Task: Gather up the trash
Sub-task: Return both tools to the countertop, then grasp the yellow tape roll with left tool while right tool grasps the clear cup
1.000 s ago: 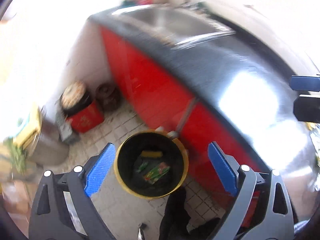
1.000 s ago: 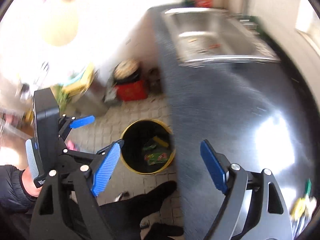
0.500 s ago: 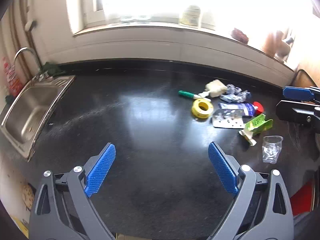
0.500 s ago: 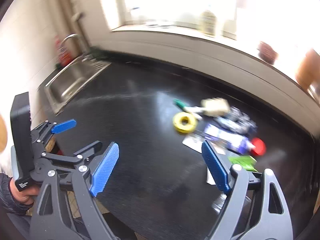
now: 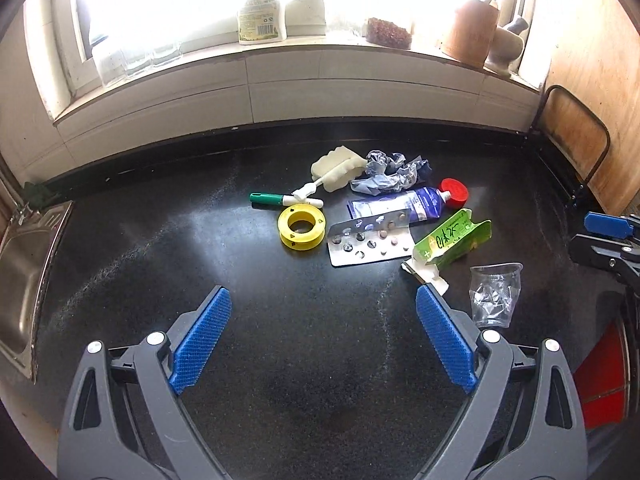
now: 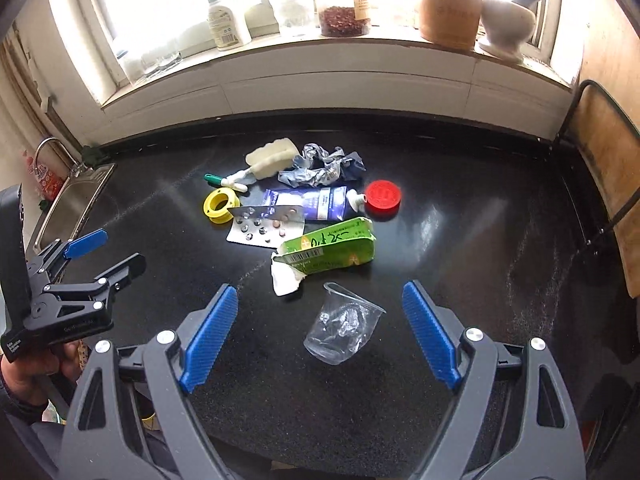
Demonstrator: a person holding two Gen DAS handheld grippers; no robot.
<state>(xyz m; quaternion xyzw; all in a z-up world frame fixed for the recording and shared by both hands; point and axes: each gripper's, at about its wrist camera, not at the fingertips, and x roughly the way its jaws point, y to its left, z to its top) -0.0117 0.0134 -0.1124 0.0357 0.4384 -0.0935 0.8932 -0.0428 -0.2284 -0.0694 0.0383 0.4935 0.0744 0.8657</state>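
Trash lies in a cluster on the black countertop (image 5: pixel 200 240): a crushed clear plastic cup (image 6: pixel 342 328), a green carton (image 6: pixel 330 250), a pill blister pack (image 6: pixel 266 226), a blue tube (image 6: pixel 316 202) with a red cap (image 6: pixel 383 196), a yellow tape spool (image 6: pixel 219 205), crumpled blue plastic (image 6: pixel 322 166) and a white brush (image 6: pixel 264 162). My right gripper (image 6: pixel 320 332) is open, its fingers on either side of the cup, just short of it. My left gripper (image 5: pixel 323 340) is open and empty, nearer than the spool (image 5: pixel 301 227) and blister pack (image 5: pixel 370 238).
A steel sink (image 5: pixel 20 272) is set in the counter at the left. The window sill holds a bottle (image 6: pixel 224 20), jars (image 6: pixel 340 12), a wooden pot (image 6: pixel 450 0) and a mortar (image 6: pixel 506 20). A wooden board in a metal frame (image 6: pixel 608 168) stands at the right.
Both grippers have swung up from the yellow bin on the floor to face the trash on the counter, and have moved closer to it. Both stay open and empty.
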